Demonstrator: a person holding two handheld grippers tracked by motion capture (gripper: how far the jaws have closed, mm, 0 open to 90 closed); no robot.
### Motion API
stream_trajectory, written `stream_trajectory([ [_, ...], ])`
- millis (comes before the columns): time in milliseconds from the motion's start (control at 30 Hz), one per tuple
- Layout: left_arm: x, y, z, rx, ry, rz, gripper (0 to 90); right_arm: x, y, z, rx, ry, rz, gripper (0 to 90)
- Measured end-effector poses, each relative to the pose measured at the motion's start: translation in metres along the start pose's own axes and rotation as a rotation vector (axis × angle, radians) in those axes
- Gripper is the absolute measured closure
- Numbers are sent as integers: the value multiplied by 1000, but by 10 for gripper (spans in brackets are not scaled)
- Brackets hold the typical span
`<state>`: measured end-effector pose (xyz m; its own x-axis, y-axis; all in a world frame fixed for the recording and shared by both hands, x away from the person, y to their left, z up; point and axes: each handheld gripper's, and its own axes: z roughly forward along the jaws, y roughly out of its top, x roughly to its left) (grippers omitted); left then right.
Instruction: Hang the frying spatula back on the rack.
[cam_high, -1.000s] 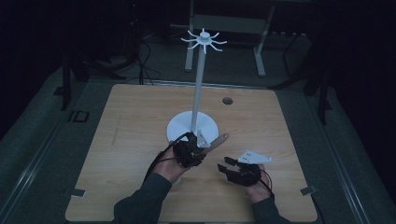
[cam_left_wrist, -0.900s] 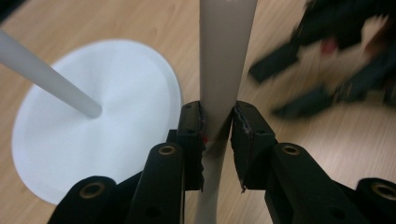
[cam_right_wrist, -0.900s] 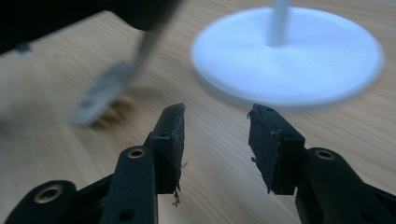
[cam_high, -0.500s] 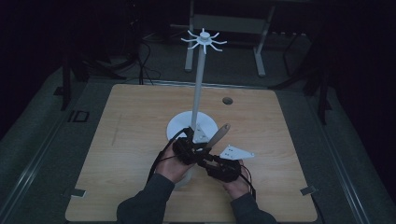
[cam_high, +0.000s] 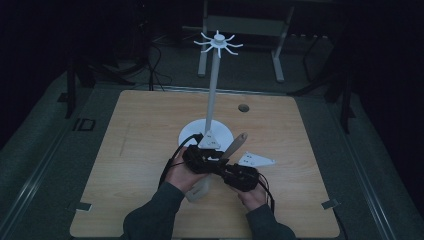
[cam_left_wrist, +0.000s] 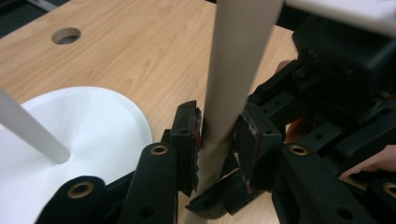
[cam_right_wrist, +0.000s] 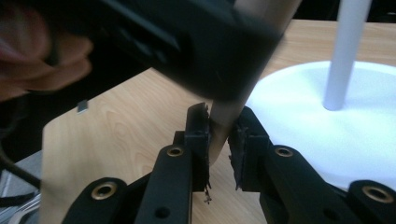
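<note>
From the high view, the two hands sat close together just in front of the white stand (cam_high: 206, 134), the left gripper (cam_high: 202, 159) and the right gripper (cam_high: 239, 176) almost touching, with a beige handle (cam_high: 236, 146) slanting up between them toward the stand's pole. How the jaws stood could not be read from there.

The left gripper view brought that out: the beige handle (cam_left_wrist: 236, 70) rose straight between the left gripper's (cam_left_wrist: 218, 135) two pads, which lay against its sides. These jaws had just been opening a little, yet the handle was still between them and touching both pads. Beyond its left finger lay the stand's white base (cam_left_wrist: 84, 135); beyond its right finger loomed the other gripper's black body.

The right gripper view showed the right gripper (cam_right_wrist: 219, 140) with its jaws just closing in, narrowly parted, the handle's lower part (cam_right_wrist: 223, 126) pinched between the pads. The stand's pole (cam_right_wrist: 345, 51) stood past its right finger.
</note>
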<state>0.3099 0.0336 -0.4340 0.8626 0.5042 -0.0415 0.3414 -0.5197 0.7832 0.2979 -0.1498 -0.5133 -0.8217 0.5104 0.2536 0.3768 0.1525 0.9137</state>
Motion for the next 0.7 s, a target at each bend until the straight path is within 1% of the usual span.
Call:
stream_trajectory([
  [33,1,-1,1,-7,-10,0,696,0,0,0,0,0,0,789],
  [100,1,-2,1,-15,-15,6,699,1,2,0,7,1,-7,789],
  [133,0,-2,0,-19,-4,19,708,1,2,0,8,1,-9,789],
  [200,-1,-1,-1,-23,5,32,723,0,3,-1,11,3,-8,790],
  [233,-2,-1,-1,-28,16,40,731,0,3,-1,11,4,-9,790],
  [267,-4,-1,-2,-33,37,47,738,0,3,-2,9,3,-12,789],
  [333,-6,0,-2,-36,60,47,747,0,4,-2,11,-4,-20,785],
  [433,-7,0,-2,-43,78,36,750,3,6,-4,14,-29,-44,766],
  [467,-7,0,-2,-44,83,33,750,4,6,-4,17,-47,-59,744],
  [500,-7,1,-3,-45,88,30,750,4,7,-5,20,-55,-66,732],
  [600,-6,0,-5,-55,103,16,750,4,7,-8,24,-72,-68,680],
  [700,-5,0,-8,-69,125,4,751,3,7,-13,35,-99,-84,629],
])
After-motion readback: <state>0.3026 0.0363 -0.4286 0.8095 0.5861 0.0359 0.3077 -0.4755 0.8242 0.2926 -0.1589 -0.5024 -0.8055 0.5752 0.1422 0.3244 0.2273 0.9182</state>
